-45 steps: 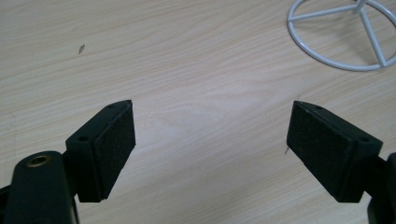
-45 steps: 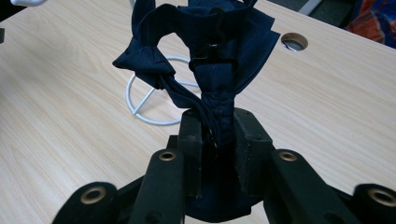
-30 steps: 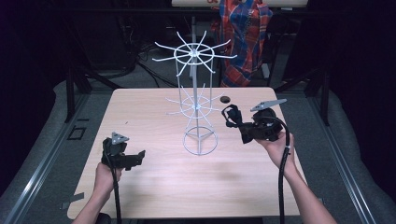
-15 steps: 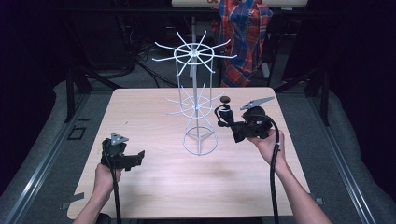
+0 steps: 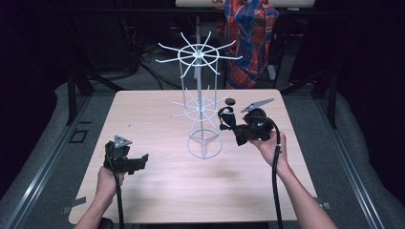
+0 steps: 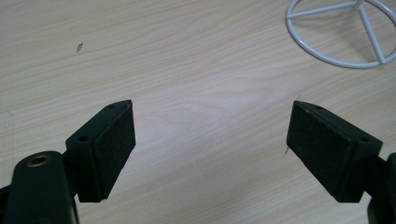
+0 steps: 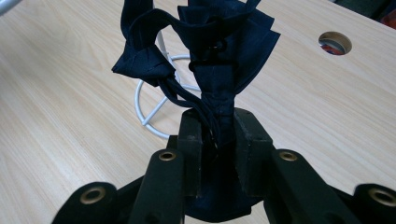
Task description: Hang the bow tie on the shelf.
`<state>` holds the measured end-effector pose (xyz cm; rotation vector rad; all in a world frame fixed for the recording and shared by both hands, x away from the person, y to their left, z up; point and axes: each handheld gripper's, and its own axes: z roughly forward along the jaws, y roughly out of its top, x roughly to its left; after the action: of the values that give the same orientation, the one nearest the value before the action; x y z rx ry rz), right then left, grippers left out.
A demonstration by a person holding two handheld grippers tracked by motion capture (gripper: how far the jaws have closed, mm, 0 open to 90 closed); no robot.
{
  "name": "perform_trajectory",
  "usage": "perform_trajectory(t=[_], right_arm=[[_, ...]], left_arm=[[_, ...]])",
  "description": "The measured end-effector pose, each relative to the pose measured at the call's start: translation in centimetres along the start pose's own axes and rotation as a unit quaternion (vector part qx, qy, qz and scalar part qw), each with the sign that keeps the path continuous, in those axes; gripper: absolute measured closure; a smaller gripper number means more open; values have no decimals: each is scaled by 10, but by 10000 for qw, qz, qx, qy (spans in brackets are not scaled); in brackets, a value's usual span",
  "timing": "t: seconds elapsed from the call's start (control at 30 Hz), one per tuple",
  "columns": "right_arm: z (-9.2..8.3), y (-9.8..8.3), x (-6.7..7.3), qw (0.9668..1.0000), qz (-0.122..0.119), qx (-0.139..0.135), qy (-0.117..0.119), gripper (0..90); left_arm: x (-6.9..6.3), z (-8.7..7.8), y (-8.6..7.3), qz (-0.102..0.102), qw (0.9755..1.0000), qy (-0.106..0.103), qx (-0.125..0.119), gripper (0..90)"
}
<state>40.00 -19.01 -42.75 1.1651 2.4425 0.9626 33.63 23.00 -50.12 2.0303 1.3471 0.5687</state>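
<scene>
A white wire rack [image 5: 202,98] with hooked arms stands on the wooden table [image 5: 157,191], its ring base [image 6: 345,32] at the table's middle. My right gripper [image 5: 229,125] is shut on a dark navy cloth pouch [image 7: 219,60] with a cord, held above the table just right of the rack's lower tier. The pouch [image 5: 225,118] bunches up between the pads. Near the front left, my left gripper [image 5: 138,163] stands open over bare wood, with nothing between its fingers [image 6: 105,149].
A round hole [image 5: 230,101] sits in the tabletop behind the rack; it is also in the right gripper view [image 7: 335,42]. A person in a red and blue plaid shirt [image 5: 250,33] stands beyond the far edge. Dark floor and metal rails surround the table.
My right gripper has carried the pouch left and slightly away from me, closer to the rack's lower arms. The left gripper has stayed put.
</scene>
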Motion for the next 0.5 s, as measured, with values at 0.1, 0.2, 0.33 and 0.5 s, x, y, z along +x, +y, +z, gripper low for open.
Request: perform_trajectory(t=[0.1, 0.2, 0.33, 0.5], right_arm=[[3, -1, 1, 10000, -41, 62, 15, 740], [4, -3, 1, 9999, -57, 101, 21, 740], [8, -3, 1, 9998, -116, 147, 51, 737], [10, -3, 1, 9996, -189, 129, 143, 735]], left_arm=[[0, 0, 0, -1, 10000, -20, 31, 158], [0, 0, 0, -3, 10000, -9, 10, 158], [0, 0, 0, 13, 10000, -12, 26, 158], [-1, 0, 0, 27, 10000, -22, 34, 158]])
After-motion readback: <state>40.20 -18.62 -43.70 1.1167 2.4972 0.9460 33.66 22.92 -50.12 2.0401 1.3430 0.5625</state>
